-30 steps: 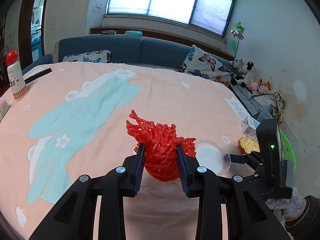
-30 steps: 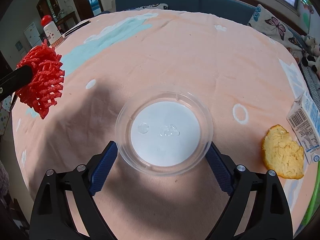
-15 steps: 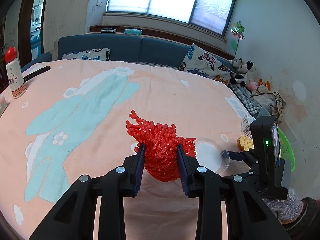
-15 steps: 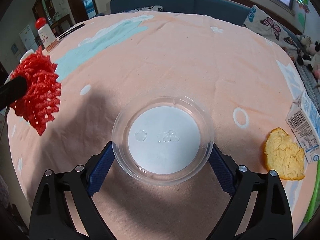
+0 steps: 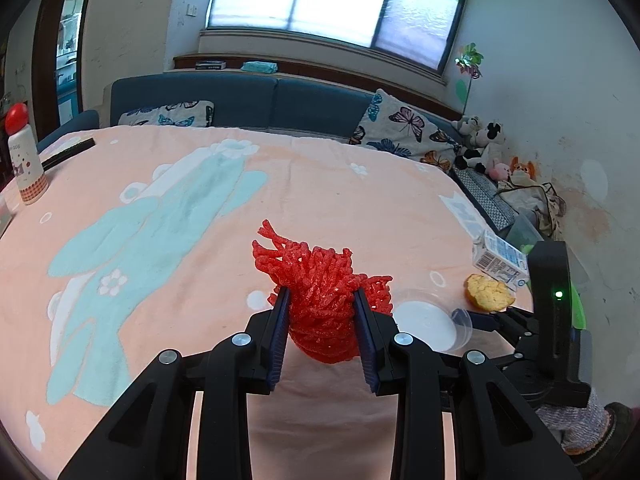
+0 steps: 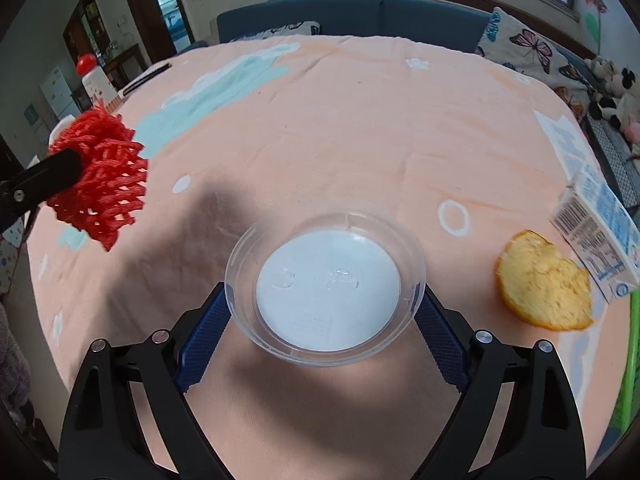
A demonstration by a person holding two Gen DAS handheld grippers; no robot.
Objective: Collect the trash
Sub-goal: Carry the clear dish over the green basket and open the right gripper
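So the left gripper [image 5: 321, 322] was clamped on a red foam net [image 5: 320, 292], both blue pads squeezing into it, jaws only partway closed bc the net fills the gap. Net was held up off the peach blanket [image 5: 280, 184], not lying on it. The right wrist cam showed that way better: net [image 6: 102, 180] hanging at the left edge w/ a shadow on the cloth beside it.

Right gripper [image 6: 324, 316] was spread wide around a clear plastic lid [image 6: 324, 284], pads sitting right at its left and right rims. Looked like touching on both sides, but whether it was really pinching, couldn't tell 100%. The lid seemed tilted up a bit at the near edge. From the left cam you only got a sliver of that lid [image 5: 428, 320] past the net, plus the right gripper's body w/ a green LED.

Other trash: orange peel [image 6: 544, 284] just right of the lid, and a milk carton [image 6: 600, 236] right beside the peel, near the table's right edge. Both also visible in the left cam, smaller.

Left-cam-only stuff: window, blue sofa [image 5: 240, 100] w/ butterfly pillows, stuffed toys [image 5: 484, 144] in the corner. White bottle w/ red cap [image 5: 22, 156] sat far left on the table, well apart from everything.
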